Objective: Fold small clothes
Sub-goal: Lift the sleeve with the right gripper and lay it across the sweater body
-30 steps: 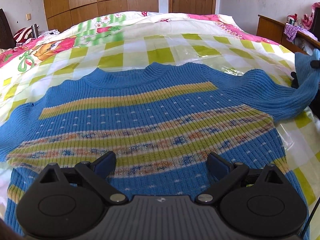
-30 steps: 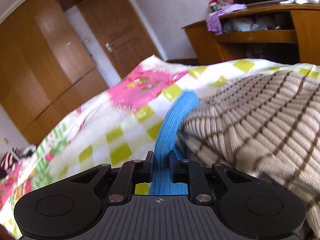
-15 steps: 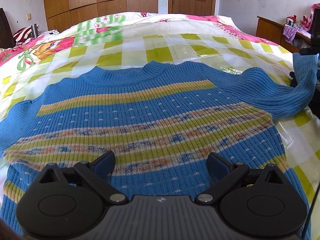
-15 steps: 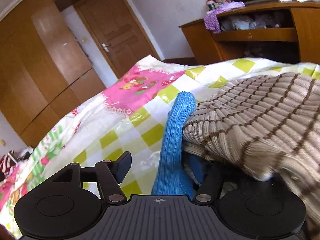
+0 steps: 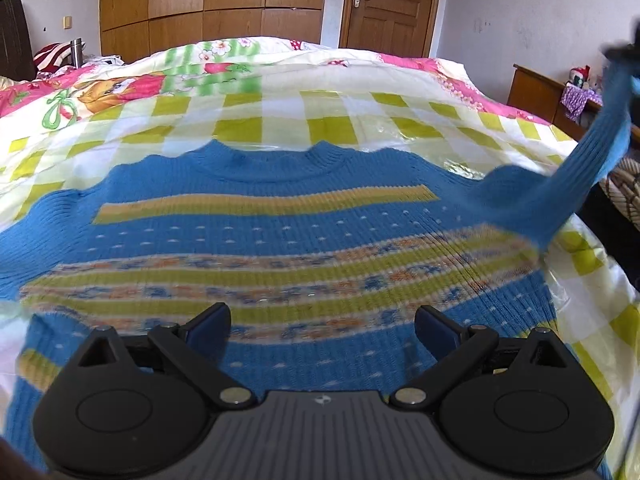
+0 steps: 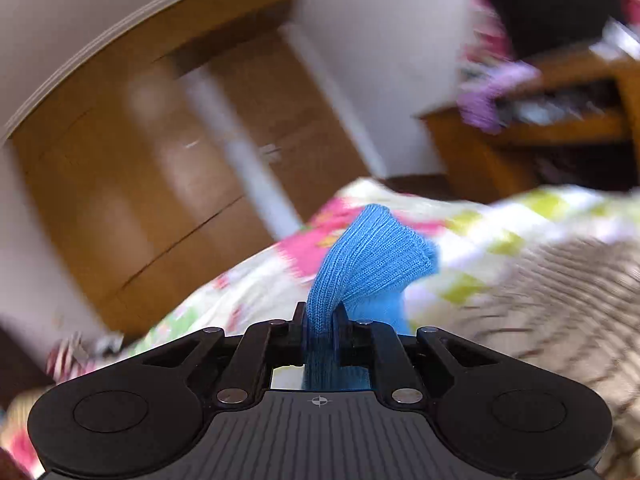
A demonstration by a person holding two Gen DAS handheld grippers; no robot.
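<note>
while a blue striped sweater [image 5: 280, 248] lies flat on the checked bedspread [image 5: 328, 132], the left gripper [image 5: 322, 326] hovers over its hem, fingers spread wide and empty. toward two o'clock, the right gripper [image 6: 320, 320] pinches the sweater's sleeve [image 6: 360, 264], lifted beside a brown knit [image 6: 560, 300].

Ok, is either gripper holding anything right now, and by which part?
The right gripper is shut on the blue sweater, pinching its sleeve near the cuff. The left gripper is open and holds nothing.
</note>
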